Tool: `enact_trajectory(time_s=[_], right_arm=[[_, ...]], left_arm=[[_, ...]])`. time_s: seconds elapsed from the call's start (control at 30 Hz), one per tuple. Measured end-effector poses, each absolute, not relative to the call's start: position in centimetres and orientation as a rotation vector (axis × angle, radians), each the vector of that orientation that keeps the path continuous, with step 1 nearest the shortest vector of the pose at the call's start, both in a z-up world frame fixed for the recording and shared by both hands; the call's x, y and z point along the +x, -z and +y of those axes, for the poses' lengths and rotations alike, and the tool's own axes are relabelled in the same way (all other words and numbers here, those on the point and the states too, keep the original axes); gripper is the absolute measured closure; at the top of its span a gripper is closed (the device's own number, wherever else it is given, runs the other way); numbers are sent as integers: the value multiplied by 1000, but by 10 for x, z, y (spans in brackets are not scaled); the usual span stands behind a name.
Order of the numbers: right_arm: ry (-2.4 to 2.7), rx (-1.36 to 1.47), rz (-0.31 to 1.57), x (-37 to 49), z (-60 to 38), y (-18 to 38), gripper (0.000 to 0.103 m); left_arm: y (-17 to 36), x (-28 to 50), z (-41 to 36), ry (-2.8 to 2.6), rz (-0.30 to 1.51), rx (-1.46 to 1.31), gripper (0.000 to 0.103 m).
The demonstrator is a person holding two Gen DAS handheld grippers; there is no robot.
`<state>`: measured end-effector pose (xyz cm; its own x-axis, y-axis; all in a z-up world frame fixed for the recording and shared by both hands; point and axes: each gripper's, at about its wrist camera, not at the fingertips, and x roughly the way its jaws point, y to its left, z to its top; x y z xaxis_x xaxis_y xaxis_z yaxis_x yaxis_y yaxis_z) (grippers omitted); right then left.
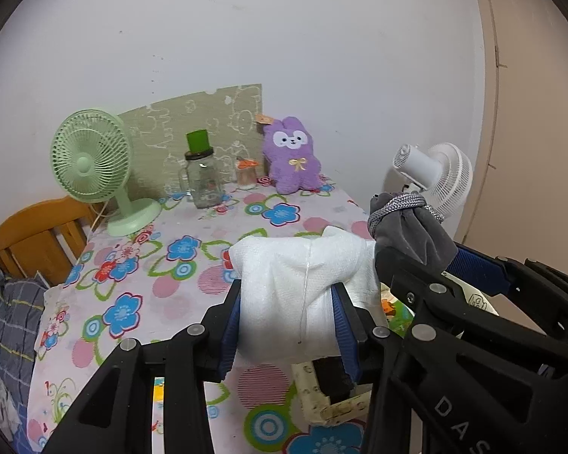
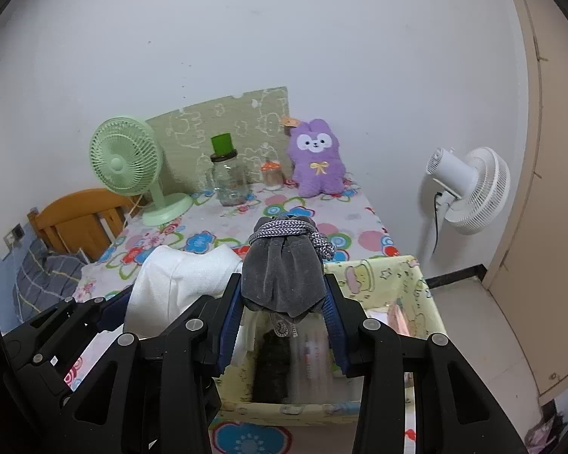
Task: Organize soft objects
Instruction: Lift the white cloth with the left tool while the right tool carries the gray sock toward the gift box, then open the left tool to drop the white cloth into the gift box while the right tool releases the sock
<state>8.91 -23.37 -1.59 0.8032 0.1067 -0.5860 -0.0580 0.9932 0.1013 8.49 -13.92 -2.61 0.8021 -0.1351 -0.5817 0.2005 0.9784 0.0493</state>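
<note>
Above the near edge of the floral tablecloth (image 1: 140,265), the left gripper (image 1: 287,314) is clenching a white cloth bundle (image 1: 303,283), while just beside it the right gripper (image 2: 284,302) is gripping a grey velvet drawstring pouch (image 2: 280,265) over the yellow fabric storage box (image 2: 416,295) at the table's near right corner.

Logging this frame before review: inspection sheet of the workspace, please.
Surface: table under a flowered cloth.
Job's things: white cloth and grey pouch, both held up; yellow box below the pouch, contents blurred.
Clutter: green fan, glass jar, small bottle, purple plush toy.
Grippers: left tool shut on the cloth; right tool shut on the pouch.
Cables: cord at the white fan.
Surroundings: wooden chair, white wall.
</note>
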Motion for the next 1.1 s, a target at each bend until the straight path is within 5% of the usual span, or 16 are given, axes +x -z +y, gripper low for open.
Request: enact_trajectory(time_s=[0.57,0.77,1.1], right_arm=[[-12,105,686,106,-266,41,59],[6,121,725,117,-273,55,59],[27,150,755,130,-279,67,59]], left_arm=[[51,109,-170,265,699,137,55],[61,118,-176,291,746,144,46],[69,126,-184,352,775,160,15]])
